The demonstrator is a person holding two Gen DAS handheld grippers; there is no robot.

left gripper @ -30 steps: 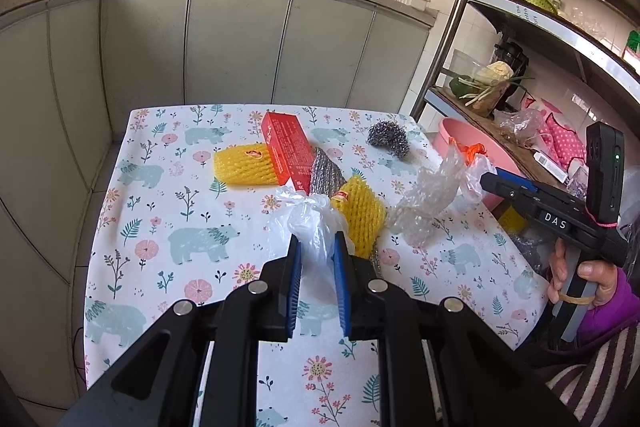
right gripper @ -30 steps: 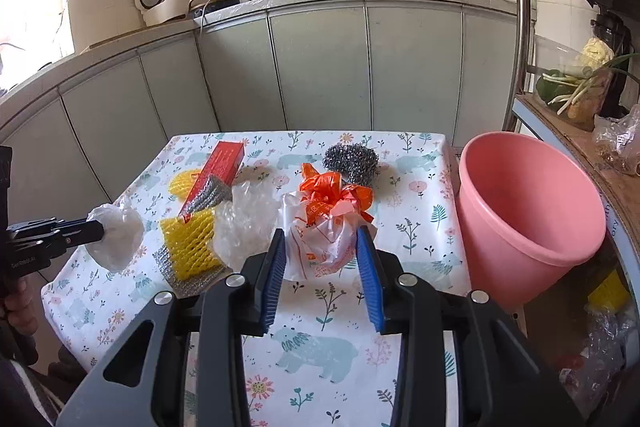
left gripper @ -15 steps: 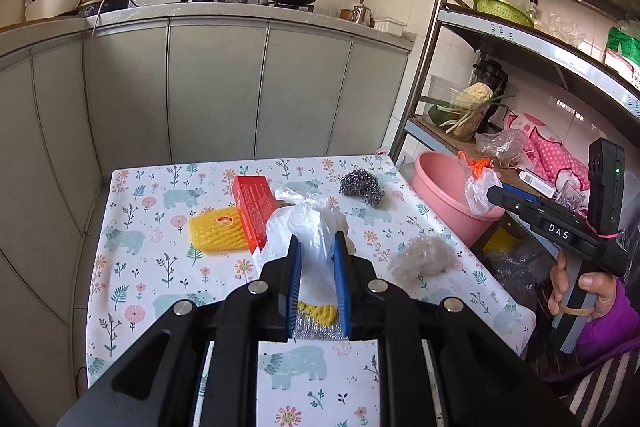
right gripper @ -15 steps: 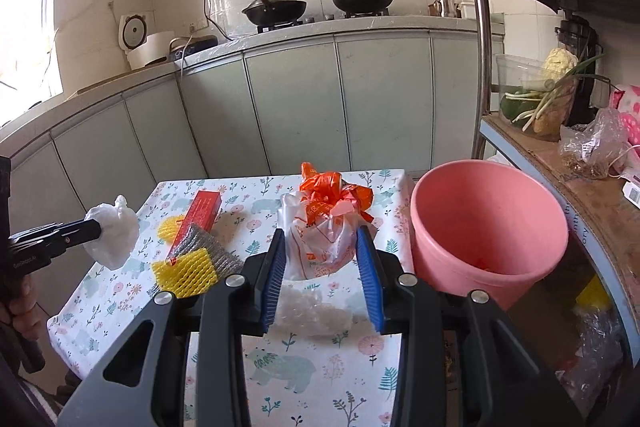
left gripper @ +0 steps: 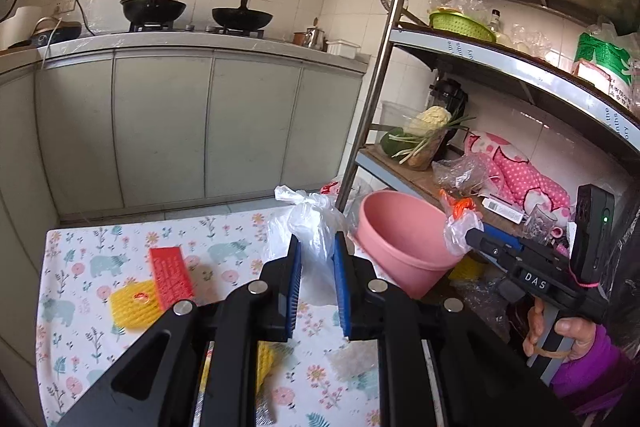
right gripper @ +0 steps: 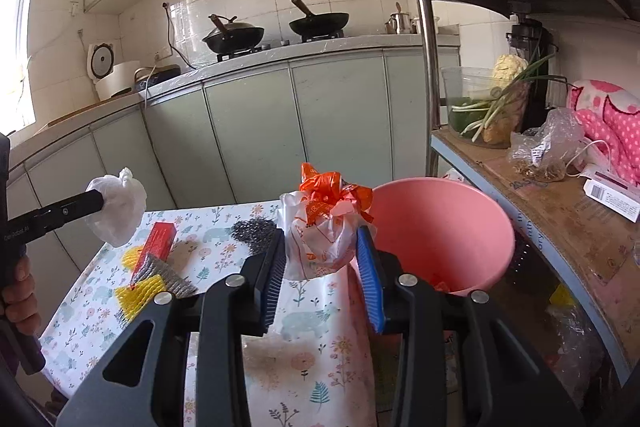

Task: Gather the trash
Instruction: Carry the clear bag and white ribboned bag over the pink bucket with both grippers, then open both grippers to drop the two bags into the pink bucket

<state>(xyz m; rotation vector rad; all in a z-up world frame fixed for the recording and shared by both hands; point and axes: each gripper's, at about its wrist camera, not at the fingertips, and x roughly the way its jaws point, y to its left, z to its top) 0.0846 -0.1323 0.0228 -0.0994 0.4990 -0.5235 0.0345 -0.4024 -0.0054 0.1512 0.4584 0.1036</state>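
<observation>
My left gripper (left gripper: 316, 259) is shut on a knotted clear plastic bag (left gripper: 310, 223) and holds it above the floral table (left gripper: 80, 311); it also shows in the right wrist view (right gripper: 116, 209). My right gripper (right gripper: 320, 255) is shut on a white bag with orange handles (right gripper: 322, 223), raised just left of the pink bucket (right gripper: 448, 227). The bucket (left gripper: 400, 239) stands off the table's right edge. On the table lie a red box (left gripper: 170, 277), yellow foam nets (left gripper: 130, 305), a steel scourer (right gripper: 254, 229) and bubble wrap (left gripper: 350, 361).
A metal shelf rack (left gripper: 384, 67) stands right of the bucket, with vegetables (left gripper: 424, 135) and bags on it. Grey kitchen cabinets (left gripper: 200, 123) with two woks (left gripper: 154, 7) run behind the table.
Both grippers have lifted their bags off the table and moved right, toward the pink bucket. The views have risen and the table now lies lower in both.
</observation>
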